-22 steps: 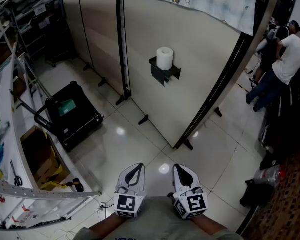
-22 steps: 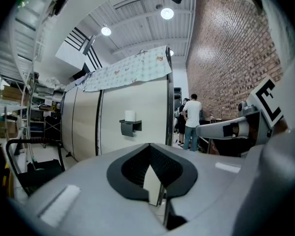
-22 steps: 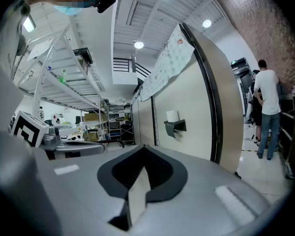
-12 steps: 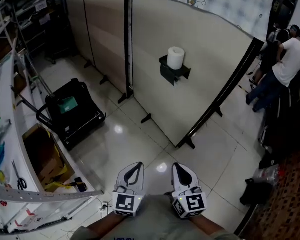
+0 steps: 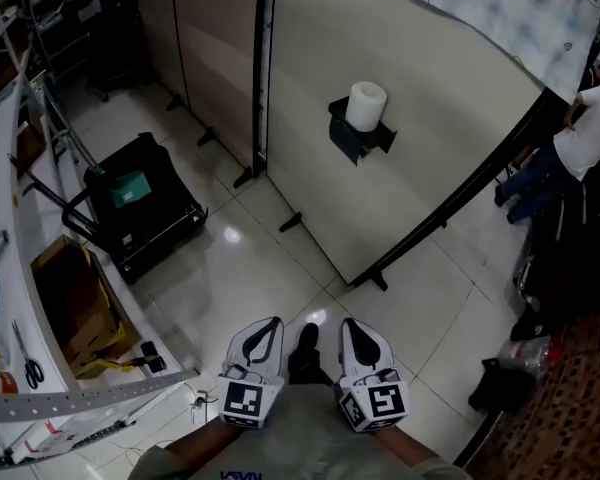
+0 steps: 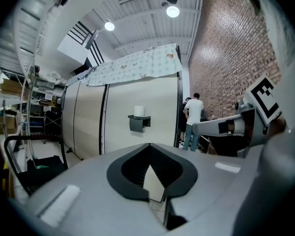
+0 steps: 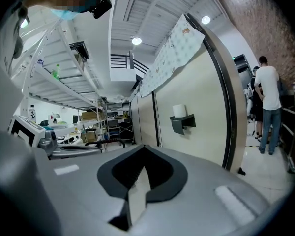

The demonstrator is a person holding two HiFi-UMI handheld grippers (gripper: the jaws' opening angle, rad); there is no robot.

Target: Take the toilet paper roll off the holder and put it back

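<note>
Upper centre of the head view: toilet paper roll (image 5: 366, 105) upright on top of the black holder (image 5: 358, 144), which is mounted on the beige partition panel (image 5: 450, 118). Well apart from these, along the bottom edge: left hand-held gripper (image 5: 268, 324) and right hand-held gripper (image 5: 348, 324) side by side, tips toward the panel, with a dark shoe (image 5: 305, 346) between them on the white tiled floor (image 5: 230, 278). Jaws of each pressed together, nothing between. Left of centre, a black cart (image 5: 140, 213); at the right edge, a person in a white shirt (image 5: 590, 138). In both gripper views, roll and holder small near mid-frame, far ahead of the closed tips.
</note>
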